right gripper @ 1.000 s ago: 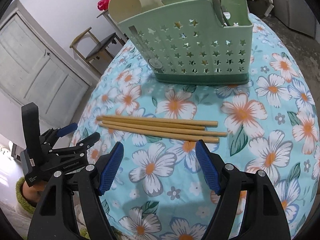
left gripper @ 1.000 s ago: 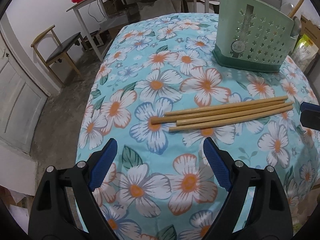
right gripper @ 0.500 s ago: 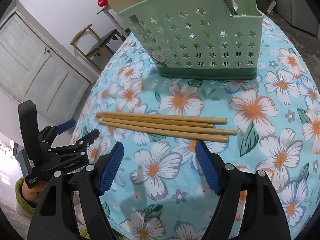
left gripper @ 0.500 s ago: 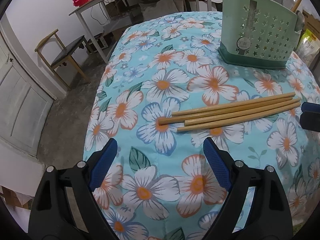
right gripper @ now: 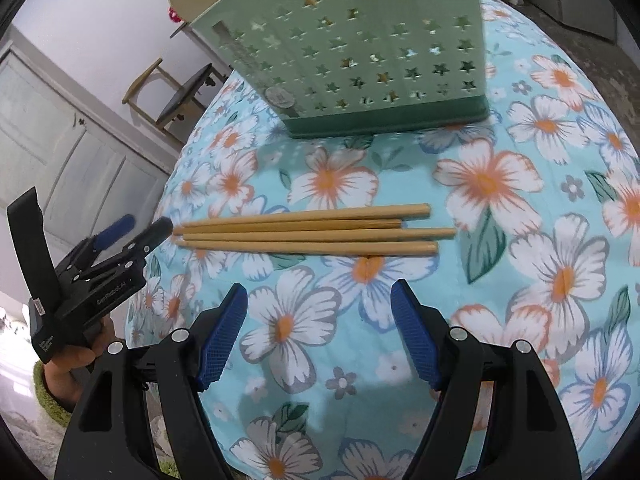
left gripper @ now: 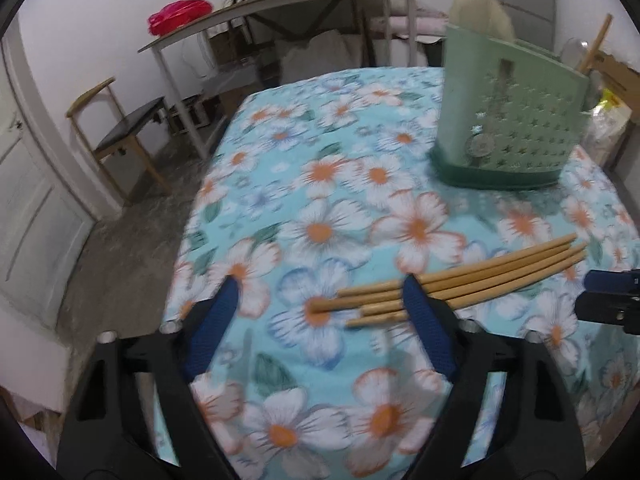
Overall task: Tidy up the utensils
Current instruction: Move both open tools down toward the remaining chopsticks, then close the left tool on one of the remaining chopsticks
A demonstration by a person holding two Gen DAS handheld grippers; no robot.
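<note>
Several wooden chopsticks [left gripper: 472,276] lie side by side on the floral tablecloth [left gripper: 320,184]; they also show in the right wrist view [right gripper: 312,228]. A green star-holed utensil caddy [left gripper: 508,128] stands behind them, also in the right wrist view [right gripper: 360,52], holding spoons. My left gripper [left gripper: 320,304] is open and empty, its right finger at the chopsticks' thin ends. It also shows at the left of the right wrist view [right gripper: 144,232]. My right gripper [right gripper: 320,312] is open and empty, just short of the chopsticks' middle; its tip shows in the left wrist view [left gripper: 608,292].
A wooden chair [left gripper: 120,136] and a long side table [left gripper: 280,4] with a red bag [left gripper: 178,16] stand beyond the table's far edge. White doors [right gripper: 80,148] are on the left. The tablecloth's left edge drops to a concrete floor.
My left gripper has moved forward and tilted up, reaching the chopsticks' ends. My right gripper has moved closer to the chopsticks and caddy. Both stay open.
</note>
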